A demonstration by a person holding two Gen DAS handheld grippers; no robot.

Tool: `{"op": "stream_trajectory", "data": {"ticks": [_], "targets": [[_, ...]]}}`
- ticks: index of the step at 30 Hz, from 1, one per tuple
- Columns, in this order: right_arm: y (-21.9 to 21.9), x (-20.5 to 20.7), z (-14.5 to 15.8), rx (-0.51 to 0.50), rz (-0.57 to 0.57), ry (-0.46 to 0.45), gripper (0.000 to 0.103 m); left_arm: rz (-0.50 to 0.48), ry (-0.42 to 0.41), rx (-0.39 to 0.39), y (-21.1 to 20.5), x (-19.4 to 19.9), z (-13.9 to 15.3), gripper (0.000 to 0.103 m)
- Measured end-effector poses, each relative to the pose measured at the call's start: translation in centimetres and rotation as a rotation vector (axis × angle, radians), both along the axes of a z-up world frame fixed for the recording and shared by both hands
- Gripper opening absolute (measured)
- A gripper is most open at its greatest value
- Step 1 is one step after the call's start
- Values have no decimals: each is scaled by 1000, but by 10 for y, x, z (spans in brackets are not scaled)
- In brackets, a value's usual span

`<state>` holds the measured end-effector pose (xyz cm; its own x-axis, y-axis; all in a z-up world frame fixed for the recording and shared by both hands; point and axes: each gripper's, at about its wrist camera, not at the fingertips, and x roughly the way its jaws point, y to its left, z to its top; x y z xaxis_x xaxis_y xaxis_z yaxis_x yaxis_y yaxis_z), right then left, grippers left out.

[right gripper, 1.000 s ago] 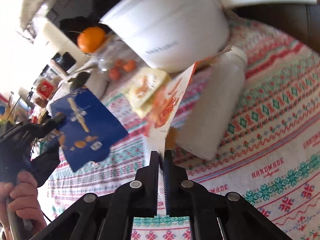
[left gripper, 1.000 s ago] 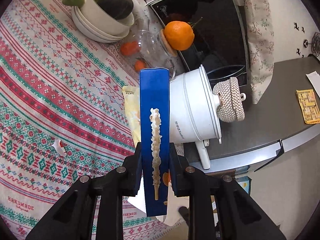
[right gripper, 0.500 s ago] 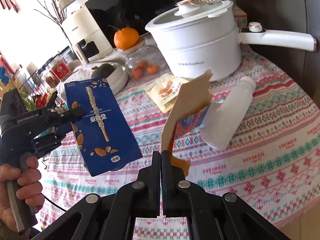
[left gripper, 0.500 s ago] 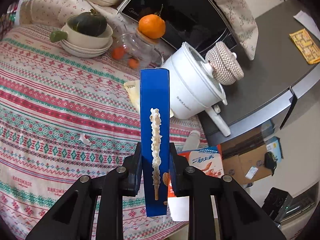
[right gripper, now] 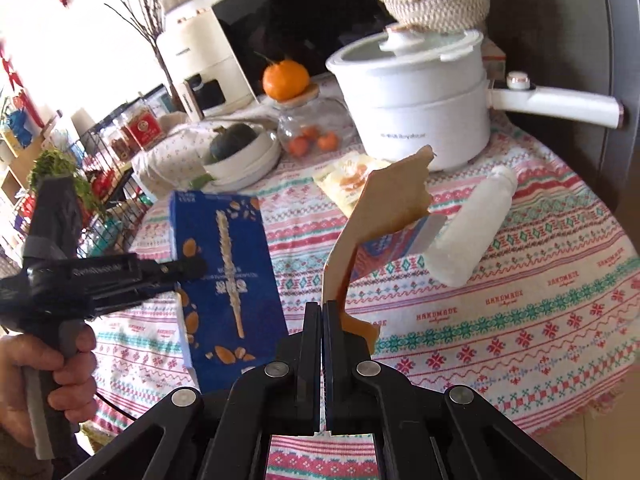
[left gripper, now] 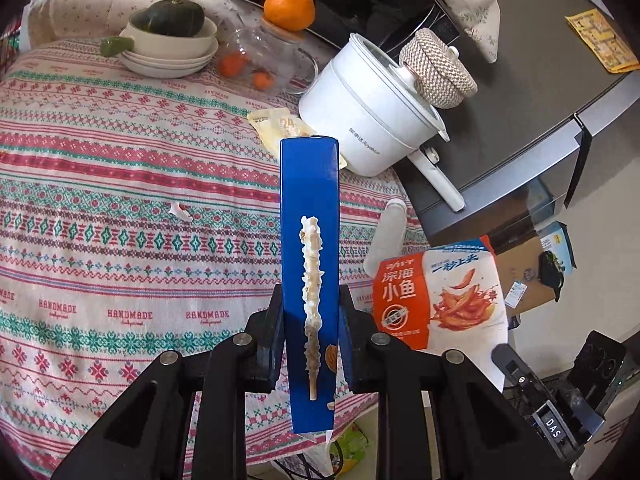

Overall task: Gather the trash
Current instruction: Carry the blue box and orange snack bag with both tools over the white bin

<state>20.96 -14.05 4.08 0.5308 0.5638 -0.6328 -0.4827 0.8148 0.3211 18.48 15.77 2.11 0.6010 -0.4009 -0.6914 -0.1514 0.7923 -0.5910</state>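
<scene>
My left gripper (left gripper: 310, 316) is shut on a tall blue snack box (left gripper: 309, 216) and holds it upright above the table's near edge; the box also shows in the right wrist view (right gripper: 226, 276). My right gripper (right gripper: 322, 312) is shut on an orange fish-snack bag (right gripper: 384, 216), seen edge-on there and face-on in the left wrist view (left gripper: 440, 296). A yellow wrapper (left gripper: 280, 128), a white plastic bottle (left gripper: 388, 236) lying down, and a small white scrap (left gripper: 178, 211) lie on the patterned tablecloth (left gripper: 100, 200).
A white electric pot (left gripper: 372, 120) with a woven pad on its lid stands at the back right. A glass jar with an orange (left gripper: 289, 10) on it, stacked bowls holding a green squash (left gripper: 170, 40), and a microwave stand behind. A grey cabinet (left gripper: 540, 92) is on the right.
Both grippers have pulled back and up from the table with their items. The fish-snack bag has come into the left wrist view at lower right.
</scene>
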Motion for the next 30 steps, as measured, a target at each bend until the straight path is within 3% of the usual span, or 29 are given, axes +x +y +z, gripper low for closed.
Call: {"op": "stream_trajectory", "data": {"ticks": [5, 12, 23, 30], "targets": [[-21, -33, 20, 21, -23, -57, 0, -40, -26, -38, -13, -18, 2, 24], [-54, -63, 27, 24, -88, -68, 0, -131, -38, -96, -54, -38, -1, 24], [-99, -108, -3, -38, -188, -31, 0, -371, 27, -44, -166, -71, -33, 24], [-119, -136, -27, -100, -223, 18, 0, -458, 43, 12, -205, -83, -50, 24]]}}
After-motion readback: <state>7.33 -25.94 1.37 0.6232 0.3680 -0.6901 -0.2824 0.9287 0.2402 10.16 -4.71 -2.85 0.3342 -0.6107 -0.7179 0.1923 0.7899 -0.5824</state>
